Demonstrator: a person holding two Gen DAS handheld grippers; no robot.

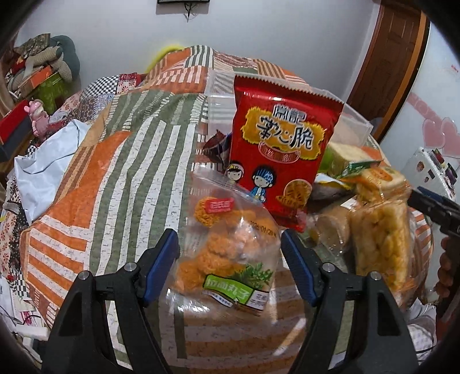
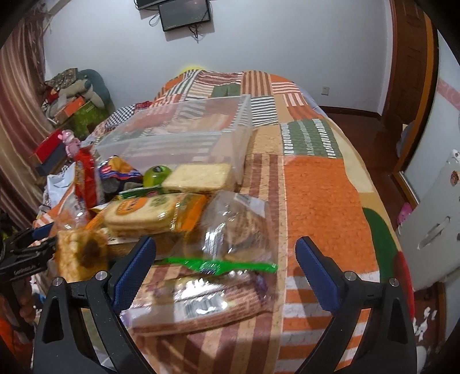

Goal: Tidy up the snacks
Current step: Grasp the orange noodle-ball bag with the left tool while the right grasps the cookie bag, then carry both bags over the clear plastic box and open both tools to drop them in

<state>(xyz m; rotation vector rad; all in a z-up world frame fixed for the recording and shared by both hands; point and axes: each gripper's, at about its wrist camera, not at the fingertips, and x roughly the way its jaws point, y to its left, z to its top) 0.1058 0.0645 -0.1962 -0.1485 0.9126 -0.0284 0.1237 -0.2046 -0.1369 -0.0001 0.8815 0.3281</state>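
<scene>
Blue-padded fingers of the left tool (image 1: 230,259) stand apart on either side of a clear bag of orange puffs (image 1: 227,253); the pads do not press it, so the tool is released and the bag lies free on the bed (image 1: 120,178). Behind that bag a red snack packet (image 1: 280,155) stands upright, leaning on the rest of the pile. To the right of the orange bag sits a clear pack of yellow corn sticks (image 1: 379,238).

Right tool (image 2: 225,264) is also released, jaws wide, over a clear bag with a green strip (image 2: 218,264) and a flat wrapped pack below it. Nothing is held.

Destination, by my reading: the clear plastic box (image 2: 184,138), empty as far as visible, on the bed just behind the pile. A green fruit (image 2: 156,174) and a pale cracker block (image 2: 198,174) lie against its near wall.

Risks:
- Puff bags are slippery and air-filled; a pinch on the film alone could slide off or crush the contents.
- Lifting the orange bag may topple the red packet resting behind it.
- Both tools work the same pile; they could collide.
- The quilt is soft and uneven, so packs may shift when pressed.

Surface: patchwork quilt, orange, green and white stripes. Room: white wall, wall-mounted screen (image 2: 185,14), wooden door frame, clutter in the left corner.
</scene>
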